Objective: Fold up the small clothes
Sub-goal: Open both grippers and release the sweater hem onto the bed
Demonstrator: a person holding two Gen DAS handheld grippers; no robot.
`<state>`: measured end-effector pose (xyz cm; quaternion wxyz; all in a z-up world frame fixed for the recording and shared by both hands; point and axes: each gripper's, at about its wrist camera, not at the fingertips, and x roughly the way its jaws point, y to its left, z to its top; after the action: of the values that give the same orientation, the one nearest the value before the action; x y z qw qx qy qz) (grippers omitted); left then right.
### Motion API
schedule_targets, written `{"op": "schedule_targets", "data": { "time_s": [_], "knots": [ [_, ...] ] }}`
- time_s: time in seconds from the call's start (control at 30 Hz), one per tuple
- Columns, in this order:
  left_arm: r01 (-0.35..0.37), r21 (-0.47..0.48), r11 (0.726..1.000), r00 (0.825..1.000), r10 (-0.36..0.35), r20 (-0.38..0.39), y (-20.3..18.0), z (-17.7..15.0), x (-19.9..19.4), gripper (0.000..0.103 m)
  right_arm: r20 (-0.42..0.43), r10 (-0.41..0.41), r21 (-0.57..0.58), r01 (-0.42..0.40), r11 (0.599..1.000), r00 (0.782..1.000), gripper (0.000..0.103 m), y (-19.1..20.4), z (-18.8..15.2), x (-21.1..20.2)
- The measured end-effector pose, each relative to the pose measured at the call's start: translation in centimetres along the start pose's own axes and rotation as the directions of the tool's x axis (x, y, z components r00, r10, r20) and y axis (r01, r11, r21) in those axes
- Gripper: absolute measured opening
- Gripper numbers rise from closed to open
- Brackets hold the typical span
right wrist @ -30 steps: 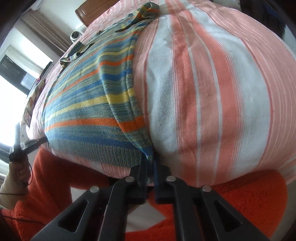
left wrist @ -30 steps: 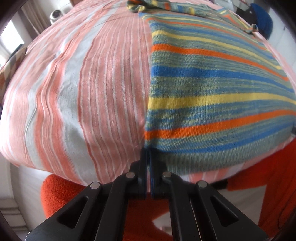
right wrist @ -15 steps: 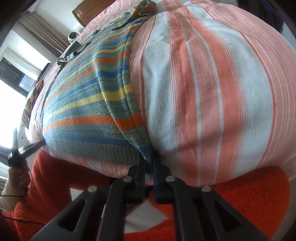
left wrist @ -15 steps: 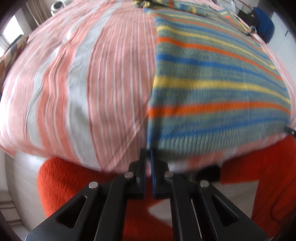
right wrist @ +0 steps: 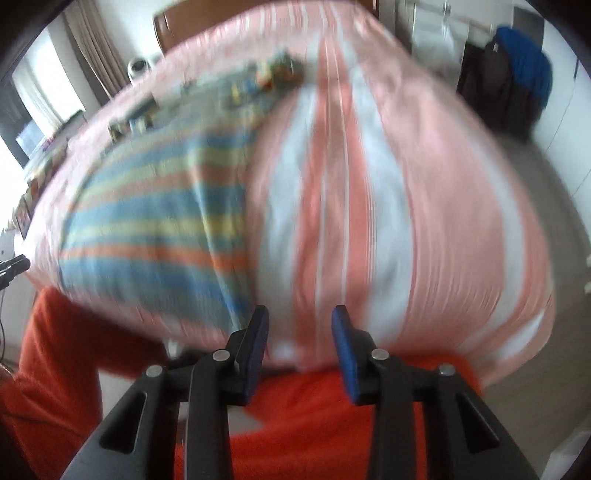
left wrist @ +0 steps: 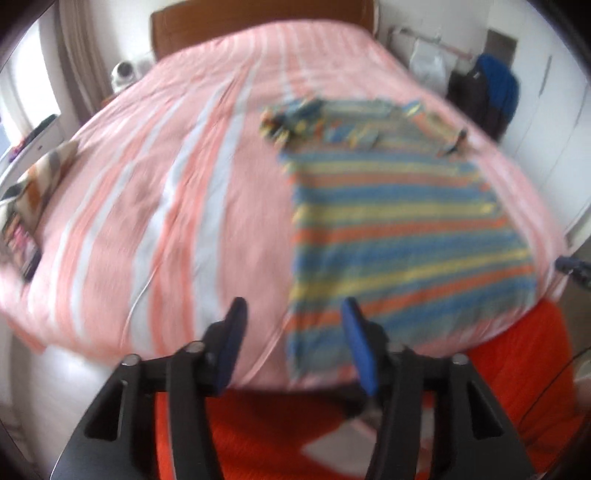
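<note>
— Where's the knitted sweater with blue, yellow and orange stripes (left wrist: 402, 229)?

— Flat on the bed with the pink-and-white striped cover (left wrist: 177, 192), near its foot edge. The sleeves are bunched up at the far end, towards the brown wooden headboard (left wrist: 258, 18).

— Is either gripper holding it?

— No. The left gripper (left wrist: 293, 328) has just been opening; its jaws stand wide, with nothing between them, above the sweater's near left corner. The right gripper (right wrist: 299, 325) has just been opening too, a narrower gap, also empty, over the bed cover just right of the sweater's near right corner.

— And the orange below?

— The person's fuzzy orange clothing (right wrist: 321, 410), at the bed's edge. Everything's blurred.
</note>
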<state>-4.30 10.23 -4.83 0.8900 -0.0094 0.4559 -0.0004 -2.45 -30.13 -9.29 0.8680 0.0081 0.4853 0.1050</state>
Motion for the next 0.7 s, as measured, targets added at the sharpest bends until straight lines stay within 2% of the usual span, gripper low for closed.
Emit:
{"op": "schedule_targets", "data": {
  "time_s": [0.07,0.17,0.2,0.3,0.4,0.5,0.57,0.63,0.7],
  "knots": [
    [0.017,0.031,0.999,0.999,-0.018,0.042,-1.2,1.0,0.9,0.061,0.046,0.034,-0.046,-0.032,0.998,0.998,0.041,1.9,1.7,-0.5],
    [0.034,0.059,0.998,0.999,-0.037,0.034,-2.5,1.0,4.2,0.062,0.071,0.062,-0.136,-0.052,0.989,0.996,0.044,5.1,3.0,0.2],
    [0.044,0.06,0.997,0.999,-0.045,0.017,-3.0,1.5,5.0,0.062,0.067,0.073,-0.153,-0.062,0.986,0.995,0.044,5.9,3.1,0.7],
    [0.041,0.072,0.997,0.997,-0.036,-0.063,-4.0,0.0,7.8,0.062,0.029,0.107,-0.187,-0.099,0.977,0.994,0.044,7.9,2.7,3.4],
    [-0.006,0.134,0.991,0.986,0.028,-0.162,-4.5,-2.5,9.2,0.062,-0.062,0.116,-0.187,-0.126,0.974,0.991,0.044,8.6,1.2,5.9],
    [-0.033,0.227,0.973,0.972,0.084,-0.221,-4.1,-5.8,8.3,0.062,-0.15,0.105,-0.204,-0.135,0.97,0.983,0.044,8.2,-0.4,6.5],
    [-0.053,0.255,0.966,0.968,0.112,-0.224,-3.4,-7.0,7.1,0.062,-0.183,0.103,-0.218,-0.142,0.965,0.978,0.044,7.7,-0.1,5.8],
    [-0.09,0.252,0.964,0.971,0.142,-0.195,-2.6,-7.3,5.4,0.064,-0.171,0.098,-0.238,-0.137,0.962,0.98,0.044,7.2,1.4,4.8],
    [-0.12,0.211,0.97,0.976,0.153,-0.152,-2.0,-6.6,4.0,0.068,-0.107,0.062,-0.29,-0.091,0.953,0.992,0.044,6.9,4.6,3.6]
  ]
}}
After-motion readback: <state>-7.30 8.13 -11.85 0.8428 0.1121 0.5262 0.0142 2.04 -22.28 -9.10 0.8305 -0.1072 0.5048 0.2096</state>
